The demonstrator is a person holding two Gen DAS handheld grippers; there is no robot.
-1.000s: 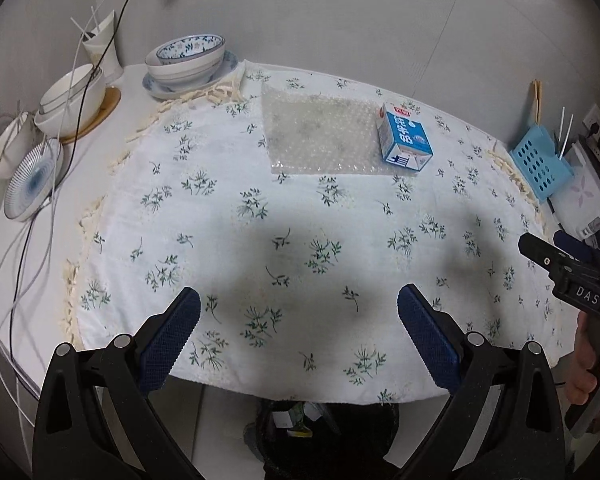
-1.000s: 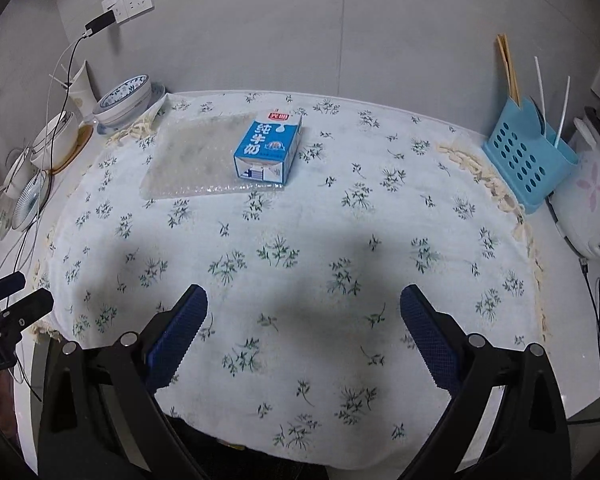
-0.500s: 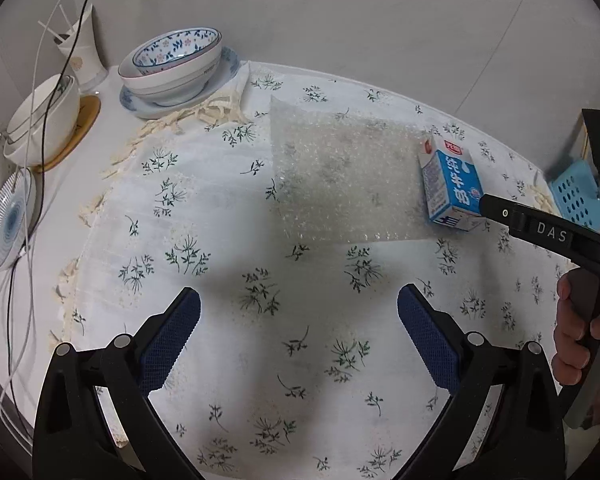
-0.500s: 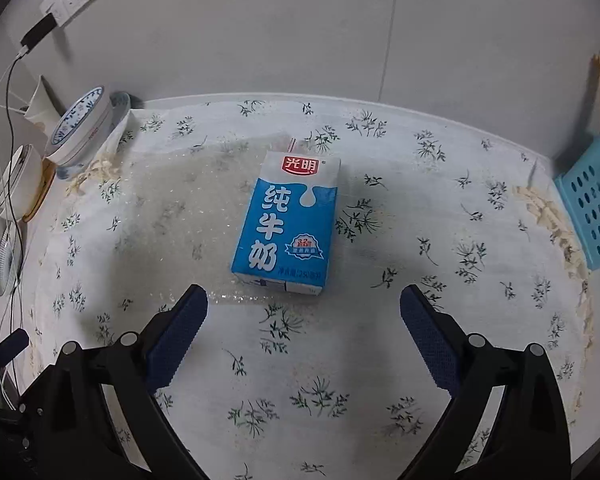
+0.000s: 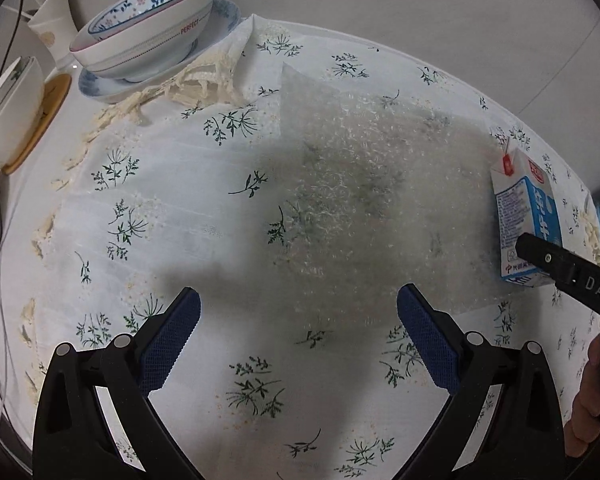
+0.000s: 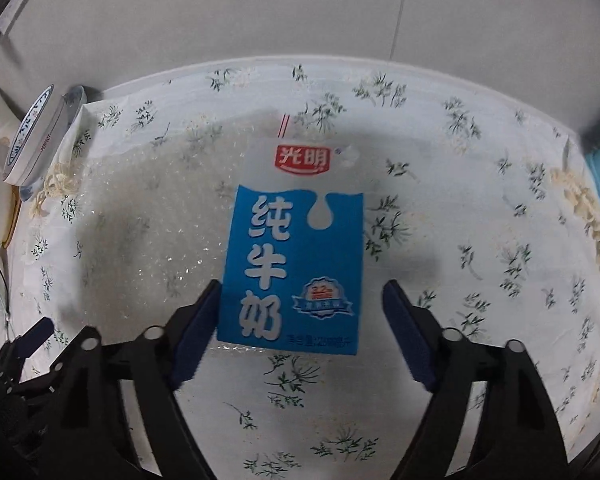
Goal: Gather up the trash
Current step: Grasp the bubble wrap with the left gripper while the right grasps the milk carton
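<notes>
Milk carton (image 6: pixel 292 264) lies flat on bubble wrap (image 5: pixel 380 184), far right; right gripper (image 6: pixel 300 308) straddling it, jaws just closing, 1 gap remaining. Probably light, crushable: grip its long sides. Left gripper (image 5: pixel 298 336) apart.

Dim, flat indoor light in both views, cool grey cast, no hard highlights. Source seems overhead and behind the cameras: broad soft shadows fall forward onto the tablecloth (image 5: pixel 172 184), one dark patch near the middle of the left wrist view, another on either side of the milk carton (image 6: pixel 296 256) in the right wrist view. Small sparkle glints on the bubble wrap (image 5: pixel 380 184) (faint, not blown out). Heavy fisheye bending, table edge and wall curve strongly, black vignette in all corners. Centre fairly sharp, carton print readable; right wrist view slightly soft, fingers (image 6: pixel 196 336) smeared by motion. Bowls (image 5: pixel 144 36) at far left stretched.
</notes>
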